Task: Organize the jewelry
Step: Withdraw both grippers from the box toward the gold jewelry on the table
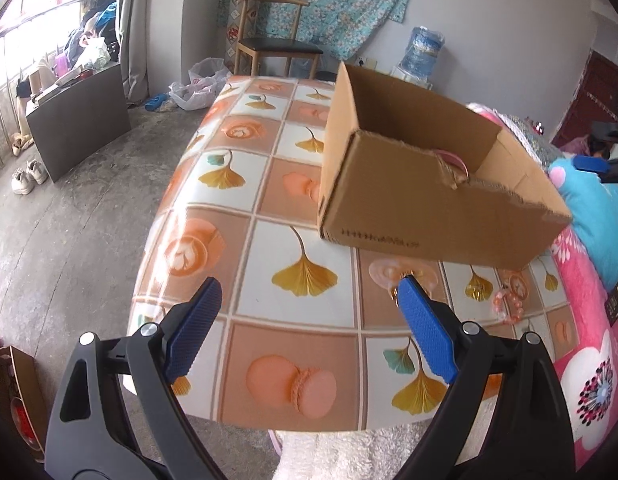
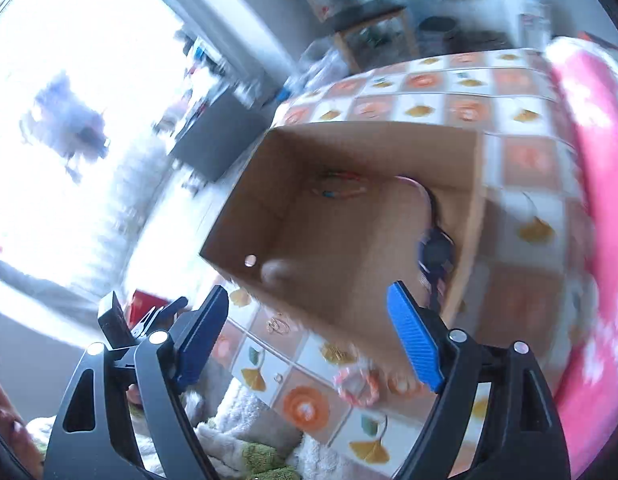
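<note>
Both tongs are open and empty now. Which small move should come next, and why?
Probably lower the left tongs toward the pink bead bracelet lying on the table in front of the cardboard box. Some jewelry already lies in the box, this piece is still outside, and the right tongs hang above the box.

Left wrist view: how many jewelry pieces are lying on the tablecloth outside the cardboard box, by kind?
Pink bead bracelet: 1
Small gold pieces: 2, too small to tell the type
Total: 3
</note>
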### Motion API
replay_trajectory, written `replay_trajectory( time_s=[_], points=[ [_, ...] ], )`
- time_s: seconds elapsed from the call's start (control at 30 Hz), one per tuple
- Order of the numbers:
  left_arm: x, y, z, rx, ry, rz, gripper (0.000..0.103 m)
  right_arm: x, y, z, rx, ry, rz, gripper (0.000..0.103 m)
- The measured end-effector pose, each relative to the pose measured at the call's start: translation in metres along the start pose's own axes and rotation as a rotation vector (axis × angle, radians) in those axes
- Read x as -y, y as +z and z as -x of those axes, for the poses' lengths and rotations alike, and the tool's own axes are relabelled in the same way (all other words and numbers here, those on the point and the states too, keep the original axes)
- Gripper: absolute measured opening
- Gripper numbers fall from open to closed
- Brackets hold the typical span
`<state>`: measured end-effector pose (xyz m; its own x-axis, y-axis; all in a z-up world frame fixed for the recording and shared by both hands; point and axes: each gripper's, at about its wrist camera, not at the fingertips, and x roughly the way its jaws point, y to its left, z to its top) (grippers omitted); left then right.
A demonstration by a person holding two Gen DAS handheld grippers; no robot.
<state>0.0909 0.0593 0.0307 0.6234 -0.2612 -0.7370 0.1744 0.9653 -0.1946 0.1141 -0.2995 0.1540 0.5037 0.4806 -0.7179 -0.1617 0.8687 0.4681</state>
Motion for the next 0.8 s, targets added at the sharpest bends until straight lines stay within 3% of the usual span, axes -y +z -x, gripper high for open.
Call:
replay_trajectory(
  time_s=[0.17,0.23,0.27,0.37,0.5,0.8],
  points=[
    [0.016,-0.024,-0.02,-0.084,-0.015,-0.038,0.087,0.002,-0.098,-0.001,0.134,-0.101,-0.012,0.094],
    [0.024,-0.034,-0.032,-0.13,-0.005,-0.065,0.087,0.021,-0.125,-0.008,0.136,-0.152,-0.063,0.094],
    [0.027,-0.037,-0.037,-0.145,0.001,-0.079,0.087,0.029,-0.143,-0.02,0.119,-0.221,-0.099,0.094],
    [0.04,-0.043,-0.045,-0.142,0.061,-0.151,0.087,0.047,-0.173,-0.051,0.093,-0.327,-0.173,0.094],
    [0.05,-0.046,-0.049,-0.143,0.086,-0.195,0.091,0.052,-0.186,-0.08,0.088,-0.468,-0.152,0.094],
    [0.047,-0.05,-0.046,-0.099,0.093,-0.189,0.095,0.053,-0.185,-0.107,0.071,-0.567,-0.026,0.097]
  ],
)
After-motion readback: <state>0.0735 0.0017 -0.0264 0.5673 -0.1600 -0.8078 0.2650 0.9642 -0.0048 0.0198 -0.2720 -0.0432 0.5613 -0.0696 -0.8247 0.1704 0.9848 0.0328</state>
